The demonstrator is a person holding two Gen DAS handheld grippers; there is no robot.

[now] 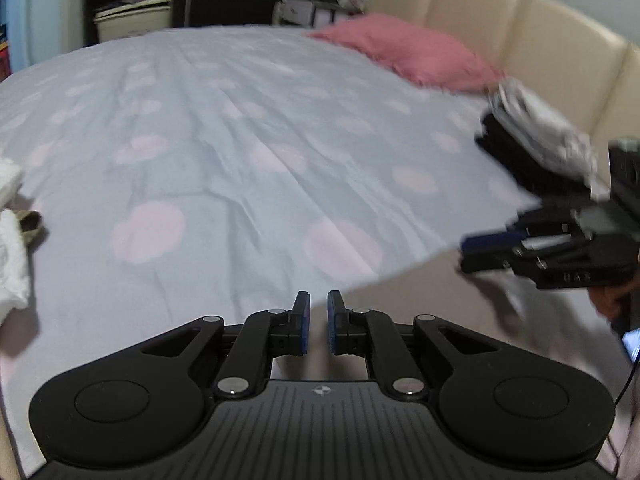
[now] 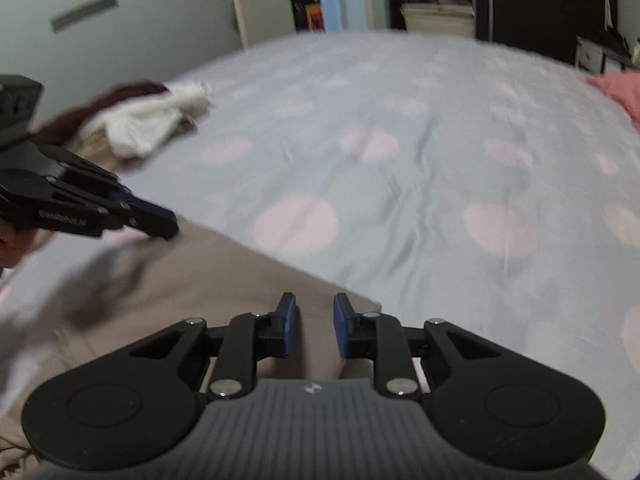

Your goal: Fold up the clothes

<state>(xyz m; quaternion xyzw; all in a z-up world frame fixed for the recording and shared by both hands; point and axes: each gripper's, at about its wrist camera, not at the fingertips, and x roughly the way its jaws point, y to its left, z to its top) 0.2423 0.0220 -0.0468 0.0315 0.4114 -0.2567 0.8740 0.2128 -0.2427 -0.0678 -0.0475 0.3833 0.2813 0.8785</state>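
A beige garment lies flat on the bed near its front edge; it also shows in the left wrist view. My left gripper hovers over the garment's far edge, jaws a small gap apart, holding nothing. It also shows in the right wrist view. My right gripper hovers over the garment's corner, jaws slightly apart and empty. It also shows in the left wrist view, above the garment.
The bed has a light blue sheet with pink spots. A pink pillow lies by the cream headboard. Folded black and white clothes sit at the right. A pile of white, maroon and tan clothes lies at the left.
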